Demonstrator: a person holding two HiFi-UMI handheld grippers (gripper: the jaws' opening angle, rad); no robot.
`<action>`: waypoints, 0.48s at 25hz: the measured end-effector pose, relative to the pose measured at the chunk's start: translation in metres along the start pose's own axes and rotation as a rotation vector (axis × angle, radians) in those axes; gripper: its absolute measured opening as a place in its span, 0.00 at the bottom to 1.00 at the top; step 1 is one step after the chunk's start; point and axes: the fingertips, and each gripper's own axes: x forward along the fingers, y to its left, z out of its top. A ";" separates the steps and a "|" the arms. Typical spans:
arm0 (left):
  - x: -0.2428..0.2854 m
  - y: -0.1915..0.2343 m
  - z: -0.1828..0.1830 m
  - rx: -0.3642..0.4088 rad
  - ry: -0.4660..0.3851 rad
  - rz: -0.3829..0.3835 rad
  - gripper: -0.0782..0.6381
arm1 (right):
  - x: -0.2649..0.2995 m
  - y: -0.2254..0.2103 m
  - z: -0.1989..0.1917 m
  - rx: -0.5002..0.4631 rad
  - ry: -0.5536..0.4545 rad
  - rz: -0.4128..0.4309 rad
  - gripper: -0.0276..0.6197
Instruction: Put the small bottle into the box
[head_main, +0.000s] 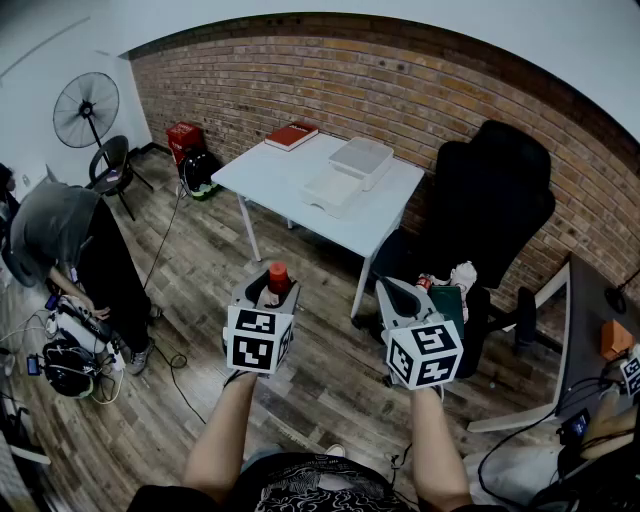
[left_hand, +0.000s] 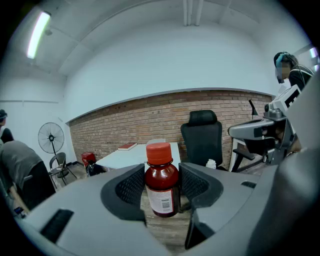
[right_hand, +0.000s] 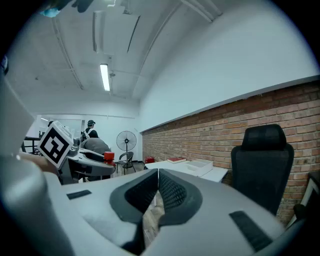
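Where left tool (head_main: 272, 297) grips, bottle (head_main: 278, 277) hides.

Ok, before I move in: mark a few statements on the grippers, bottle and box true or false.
1. The left gripper grips the bottle. True.
2. The bottle is uncapped. False: its red cap is on.
3. The right gripper is open. False: its fingers are together, with nothing between them.
4. A box sits on the table. True.
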 end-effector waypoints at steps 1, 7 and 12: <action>0.001 -0.003 -0.001 -0.002 0.004 0.003 0.43 | -0.002 -0.002 -0.002 0.002 0.002 0.003 0.08; 0.007 -0.016 -0.001 -0.008 0.012 0.005 0.43 | -0.006 -0.013 -0.006 0.004 0.006 0.020 0.08; 0.016 -0.016 0.000 -0.011 0.009 0.010 0.43 | 0.001 -0.020 -0.008 0.002 0.007 0.029 0.08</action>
